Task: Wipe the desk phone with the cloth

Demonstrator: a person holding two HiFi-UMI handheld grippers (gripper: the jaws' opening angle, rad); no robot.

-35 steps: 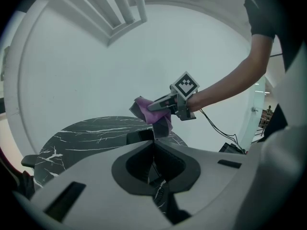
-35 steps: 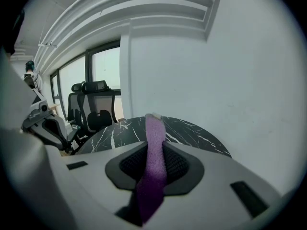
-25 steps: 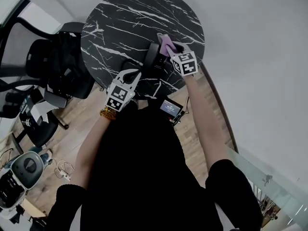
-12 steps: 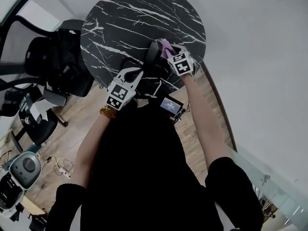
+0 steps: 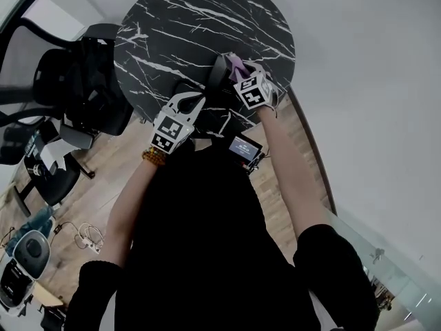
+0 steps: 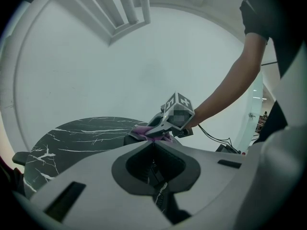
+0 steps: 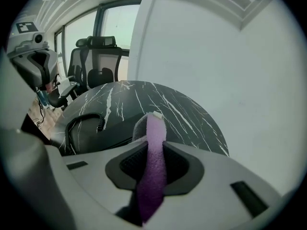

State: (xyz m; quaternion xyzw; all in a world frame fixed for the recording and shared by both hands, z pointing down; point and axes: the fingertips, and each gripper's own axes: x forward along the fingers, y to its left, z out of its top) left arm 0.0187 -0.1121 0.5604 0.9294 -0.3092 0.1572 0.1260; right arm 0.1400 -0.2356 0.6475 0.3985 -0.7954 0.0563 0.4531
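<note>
right gripper (image 5: 239, 73): 2 jaws clamped on the purple cloth (image 7: 152, 162), cloth lying on top of the desk phone (image 5: 215, 83) | left gripper (image 5: 191, 103): jaws closed together, nothing between, just beside the phone | phone: on the round black marble table (image 5: 172, 19), near the person's edge, coiled cord (image 7: 79, 123) alongside

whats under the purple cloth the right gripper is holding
The black desk phone sits under the cloth, its coiled cord beside it on the marble table. The contact spot itself is covered by the cloth.
</note>
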